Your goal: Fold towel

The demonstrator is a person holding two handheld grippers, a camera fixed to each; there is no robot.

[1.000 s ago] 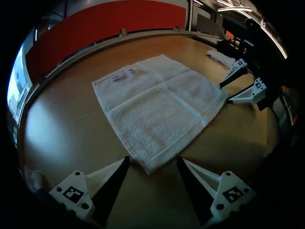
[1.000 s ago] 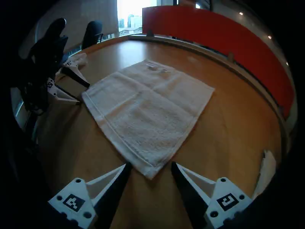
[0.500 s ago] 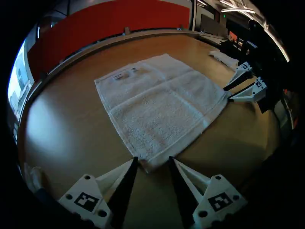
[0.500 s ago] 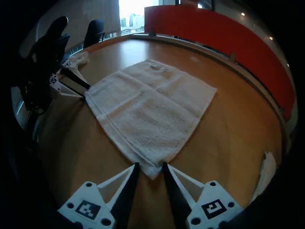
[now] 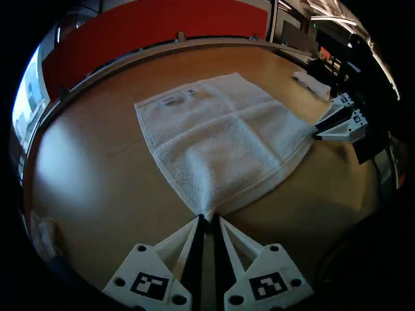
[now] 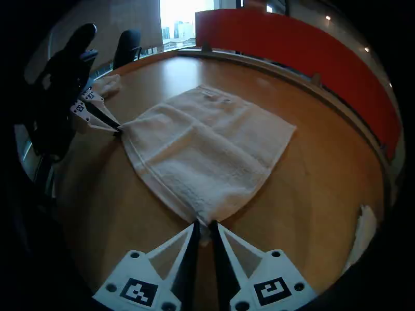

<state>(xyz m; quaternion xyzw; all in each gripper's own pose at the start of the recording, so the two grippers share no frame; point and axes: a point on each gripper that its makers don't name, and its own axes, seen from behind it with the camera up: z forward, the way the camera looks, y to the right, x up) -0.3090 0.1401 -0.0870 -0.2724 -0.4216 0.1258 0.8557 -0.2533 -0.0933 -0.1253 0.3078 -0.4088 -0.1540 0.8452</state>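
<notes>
Left gripper view: the left gripper (image 5: 207,218) sits at bottom centre of the frame; its two fingers are drawn together with only a thin strip of cloth between the tips, clamped on the near corner of the towel (image 5: 223,135). The white towel lies spread over the middle of the wooden table (image 5: 93,171); its far part is flat, and the cloth gathers into a raised ridge running toward the pinched corner; a small sewn label (image 5: 174,99) shows near the far-left corner. At the right edge of the frame the right gripper (image 5: 316,132) has its fingers closed on the towel's right-hand corner. A red partition (image 5: 155,26) runs across the top of the frame behind the table edge; a second cloth (image 5: 311,84) lies on the table at upper right, well apart from the towel.

Right gripper view: the right gripper (image 6: 204,226) occupies bottom centre, fingers pressed together on the nearest corner of the towel (image 6: 207,140); the towel fills the centre of the frame, creased toward that grip. At the left of the frame the left gripper (image 6: 117,127) pinches the towel's left corner, fingers together; whoever holds it is too dark to make out. Two dark chairs (image 6: 127,44) stand beyond the table at upper left; a pale cloth (image 6: 365,228) lies at the lower right edge.
</notes>
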